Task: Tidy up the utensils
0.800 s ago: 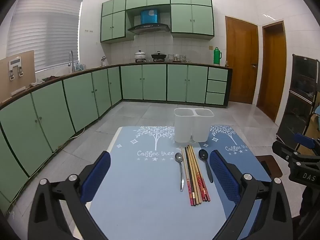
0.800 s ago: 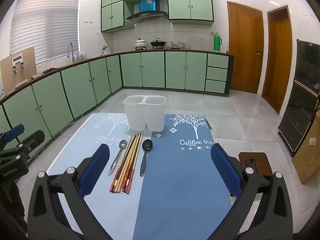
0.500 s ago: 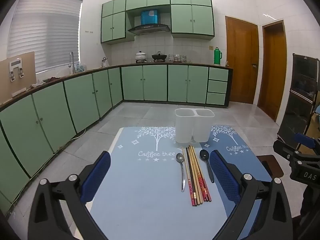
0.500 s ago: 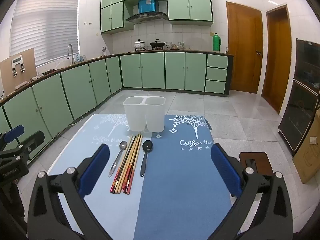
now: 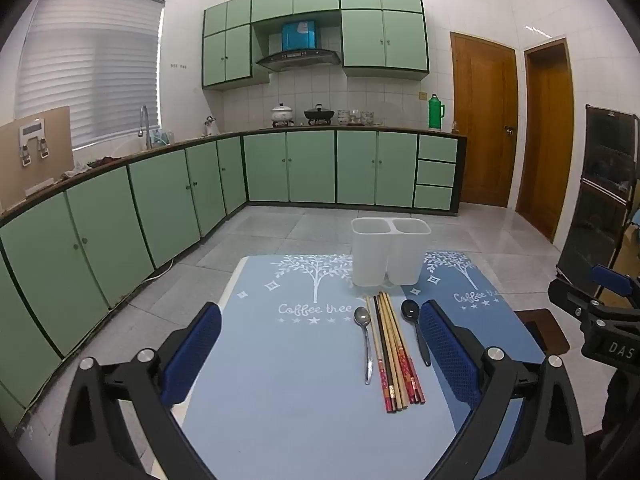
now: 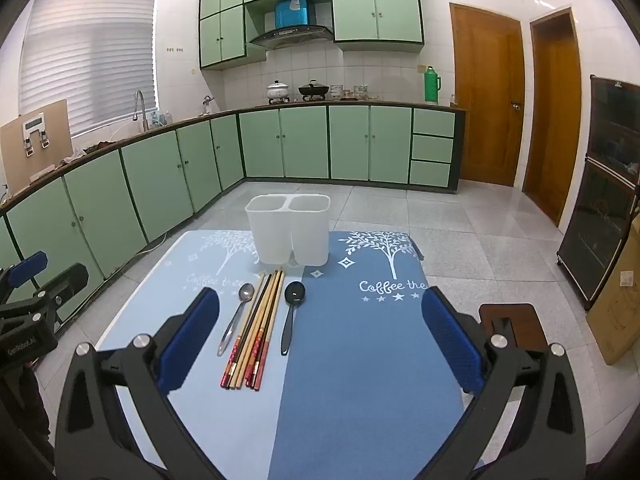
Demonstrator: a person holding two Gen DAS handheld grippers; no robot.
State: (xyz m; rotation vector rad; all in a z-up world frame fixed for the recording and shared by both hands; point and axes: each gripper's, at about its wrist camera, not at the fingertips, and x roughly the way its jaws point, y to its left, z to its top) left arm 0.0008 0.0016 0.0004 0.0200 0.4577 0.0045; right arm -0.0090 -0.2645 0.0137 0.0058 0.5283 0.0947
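Chopsticks (image 5: 394, 350) lie between two spoons (image 5: 365, 334), before the holder (image 5: 389, 250)

"Coffee tree" on the blue mat (image 5: 312, 360); "DAS" on the right tool (image 5: 612, 344).

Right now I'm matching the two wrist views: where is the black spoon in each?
Left wrist: black spoon lies right of the chopsticks, beside the right finger.
Right wrist: black spoon lies left of centre, right of the chopsticks.
Shared landmark: the white two-compartment holder beyond it.
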